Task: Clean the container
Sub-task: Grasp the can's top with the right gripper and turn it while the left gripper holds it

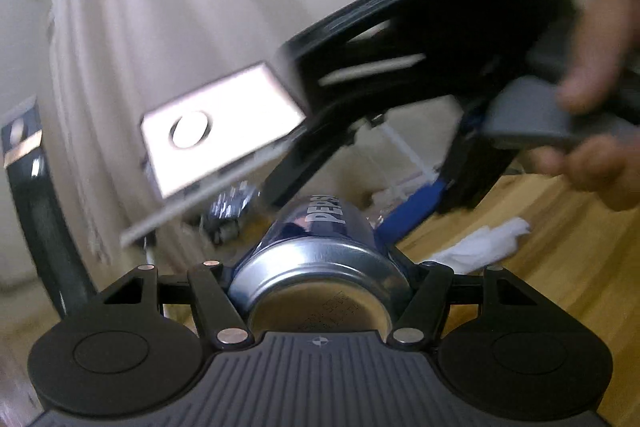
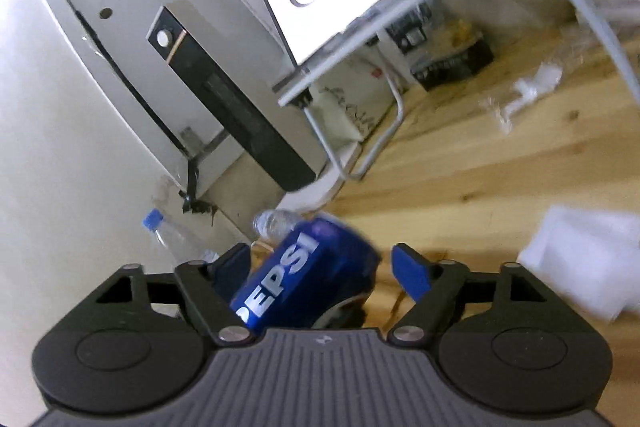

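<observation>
Pepsi can (image 1: 320, 251) clamped lengthwise in left jaws; right jaws apart, flanking it untouched.

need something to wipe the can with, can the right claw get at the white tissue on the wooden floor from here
Probably yes. The right claw is open with nothing in its grip, and the crumpled white tissue lies bare on the wooden floor just to its right, with nothing between them.

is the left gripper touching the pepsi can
Touching. In the left wrist view the pepsi can sits wedged between the left gripper jaws, base toward the camera, with both jaws pressed against its sides and no gap showing.
</observation>
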`<state>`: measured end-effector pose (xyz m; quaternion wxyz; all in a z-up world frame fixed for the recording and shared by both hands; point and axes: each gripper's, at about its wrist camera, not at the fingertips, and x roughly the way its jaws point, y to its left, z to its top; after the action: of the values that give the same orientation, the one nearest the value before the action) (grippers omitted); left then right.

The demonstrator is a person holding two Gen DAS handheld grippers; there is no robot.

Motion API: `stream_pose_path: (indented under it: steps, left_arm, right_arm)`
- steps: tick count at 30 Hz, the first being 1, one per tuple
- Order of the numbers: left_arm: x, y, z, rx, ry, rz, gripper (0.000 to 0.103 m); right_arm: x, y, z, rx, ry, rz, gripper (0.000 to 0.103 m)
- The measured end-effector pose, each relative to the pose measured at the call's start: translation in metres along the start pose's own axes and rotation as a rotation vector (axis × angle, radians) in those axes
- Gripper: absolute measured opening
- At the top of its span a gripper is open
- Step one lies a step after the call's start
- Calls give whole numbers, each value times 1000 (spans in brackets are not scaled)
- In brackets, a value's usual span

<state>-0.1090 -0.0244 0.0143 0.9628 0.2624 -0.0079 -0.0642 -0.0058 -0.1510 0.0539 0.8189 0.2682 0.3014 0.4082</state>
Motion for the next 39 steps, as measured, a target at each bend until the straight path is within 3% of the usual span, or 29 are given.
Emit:
stream_pose_path:
  steps: [3,4,5,7,8,9,13,15,17,23,28,29,31,33,35,39]
  left_arm:
    - [-5,1,2,-15,-20,-7,67]
    - [-7,2,3,-21,-26,-8,68]
    - [-7,5,3,-49,-26,-19,68]
    - [-8,14,3,-120,-22,-49,74]
    - [-7,20,4,-177,-14,-75,83]
    - [-6,31,4,-279,-2,-115,85]
    - [8,78,2,-716,54,-260,86]
    - [14,88,-1,-807,76,-290,80]
    - [18,93,-2,-843,85,-329,67]
    - [13,74,7,-644,82,-300,67]
    - [-1,36,21,-248,24,-193,67]
    - [-3,31,23,-187,12,-179,67]
    - [-3,24,25,-108,2,-159,67]
    - [-2,20,25,-42,-1,-133,67]
    - [-1,20,25,-38,-4,-120,68]
    - [-1,40,29,-252,-22,-140,70]
  right_arm:
    - [7,-16,-2,124,12,73,87]
    - [9,-21,-3,150,12,101,85]
    - [10,-24,-3,160,8,117,76]
    - [11,-27,-6,168,4,139,76]
    - [12,-28,-7,165,0,145,75]
    - [13,-29,-9,159,-8,153,73]
    - [8,-32,-16,149,-86,214,71]
    - [3,-37,-22,175,-134,254,70]
    - [0,-40,-29,205,-181,290,69]
    - [-3,-47,-28,238,-179,304,69]
    - [-2,-43,-21,224,-124,266,73]
    - [0,-41,-20,210,-98,253,77]
    - [5,-36,-21,188,-66,235,85]
    - [6,-36,-24,192,-56,246,80]
    - [6,-36,-27,197,-69,277,71]
    - [5,-36,-32,213,-106,322,71]
